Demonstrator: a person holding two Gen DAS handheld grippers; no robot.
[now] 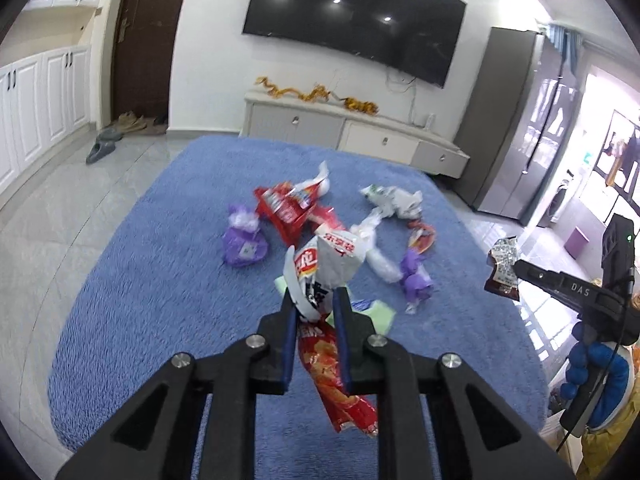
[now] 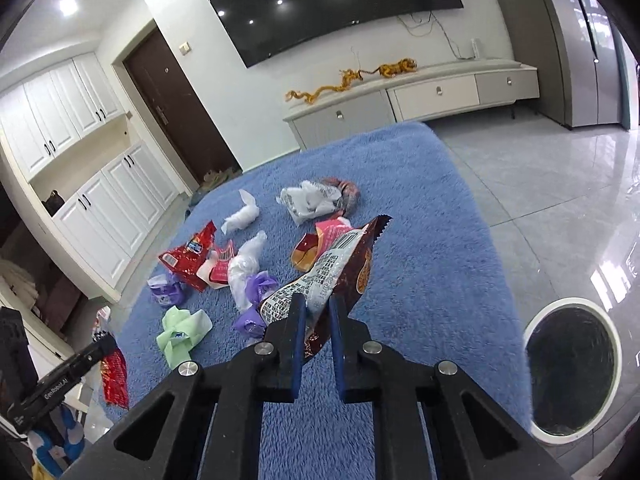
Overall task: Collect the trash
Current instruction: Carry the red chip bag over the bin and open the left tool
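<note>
My left gripper (image 1: 314, 296) is shut on a red-and-white snack bag (image 1: 334, 258), which hangs above the blue carpet (image 1: 160, 280) with its red end drooping below the fingers. My right gripper (image 2: 317, 302) is shut on a brown-and-silver wrapper (image 2: 340, 264), also lifted off the carpet. Each gripper shows in the other's view: the right one (image 1: 516, 270) at the right edge, the left one (image 2: 106, 340) at lower left. On the carpet lie a red bag (image 1: 284, 208), purple wrappers (image 1: 242, 240), white plastic (image 2: 240, 218) and a green wrapper (image 2: 180, 330).
A round bin (image 2: 568, 303) with a white rim and black liner stands on the tiled floor right of the carpet. A low TV cabinet (image 1: 352, 128) and wall TV are behind it, a fridge (image 1: 532, 120) at the right, slippers (image 1: 100, 152) by the door.
</note>
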